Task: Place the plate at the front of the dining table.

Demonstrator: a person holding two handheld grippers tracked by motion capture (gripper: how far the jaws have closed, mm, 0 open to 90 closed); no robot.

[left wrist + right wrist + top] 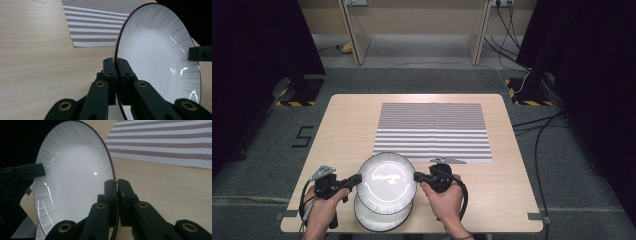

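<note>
Top plate lifted off the stack, pinched from both sides.

My left gripper (357, 179) and right gripper (417, 176) are each clenched on opposite rims of the plate (387, 175), so it stays level above the lower plate (379, 220), near the table's (347, 120) front edge, short of the striped mat (432, 130).

The left gripper (116, 72) has its two black jaws clamped on the rim of a white plate (155, 57) — the plate stands on edge, its ribbed, dark-edged face turned to the right. At the plate's far right edge the tip of the other gripper (200, 53) meets the rim. A striped mat (97, 22) lies farther off on the pale wooden counter (37, 62).
</note>
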